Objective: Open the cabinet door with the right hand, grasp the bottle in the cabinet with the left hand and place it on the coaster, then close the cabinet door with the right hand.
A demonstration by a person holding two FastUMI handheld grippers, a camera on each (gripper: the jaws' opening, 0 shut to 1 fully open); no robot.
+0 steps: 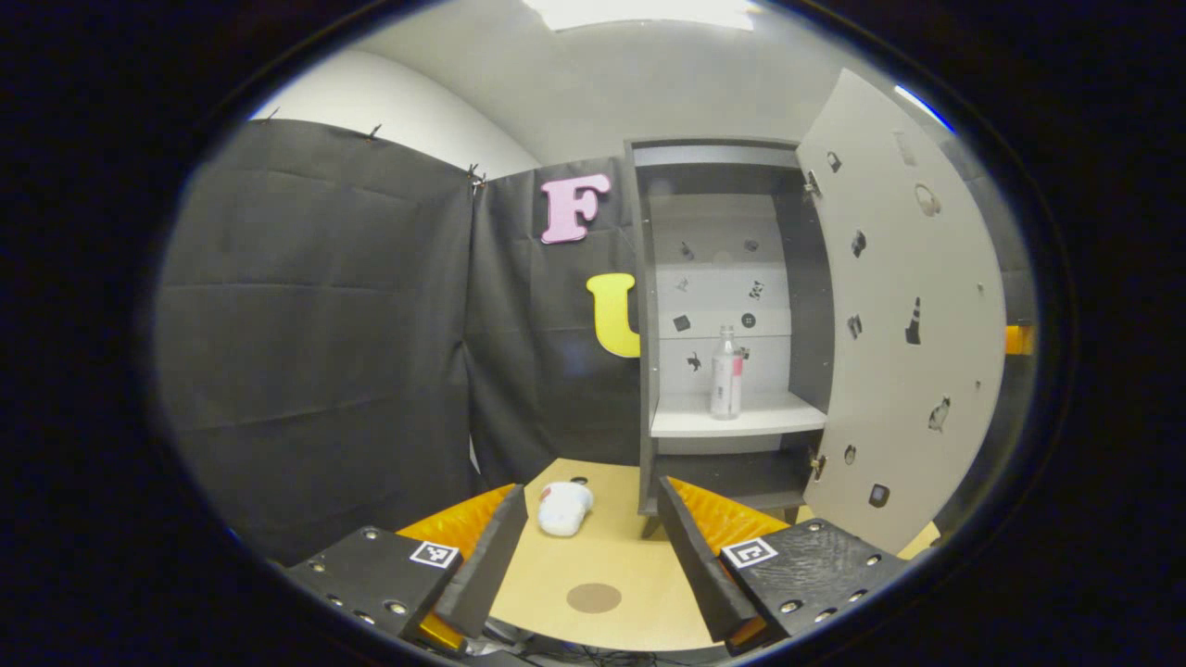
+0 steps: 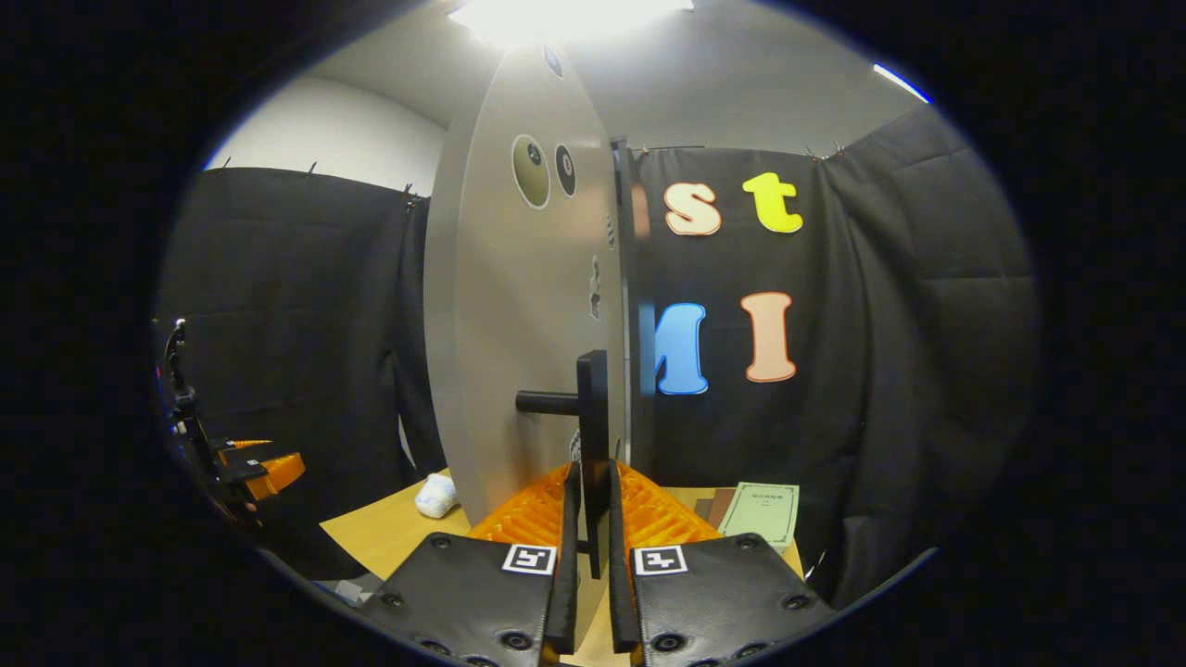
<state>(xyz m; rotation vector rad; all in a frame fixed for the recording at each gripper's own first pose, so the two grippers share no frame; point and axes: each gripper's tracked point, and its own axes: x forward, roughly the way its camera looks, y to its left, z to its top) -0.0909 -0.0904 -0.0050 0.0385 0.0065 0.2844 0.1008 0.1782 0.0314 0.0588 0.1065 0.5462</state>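
Left gripper view: cabinet (image 1: 649,306) right of centre, door (image 1: 903,315) swung wide at frame right; bottle (image 1: 725,373) upright on its white shelf (image 1: 737,419). Coaster (image 1: 594,597) at bottom centre on table (image 1: 611,547), white object (image 1: 563,508) above it. Left gripper (image 1: 593,556) fingers spread wide, empty.

Right gripper view: right gripper (image 2: 593,556) clamped narrowly on door handle (image 2: 591,408), centre frame; booklet (image 2: 762,514) lower right.

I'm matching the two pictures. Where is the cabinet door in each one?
Left gripper view: the cabinet door stands open at the right, beside the bottle.
Right gripper view: the door stands in the middle, its handle gripped by the right tool.
Shared landmark: the white bundle.
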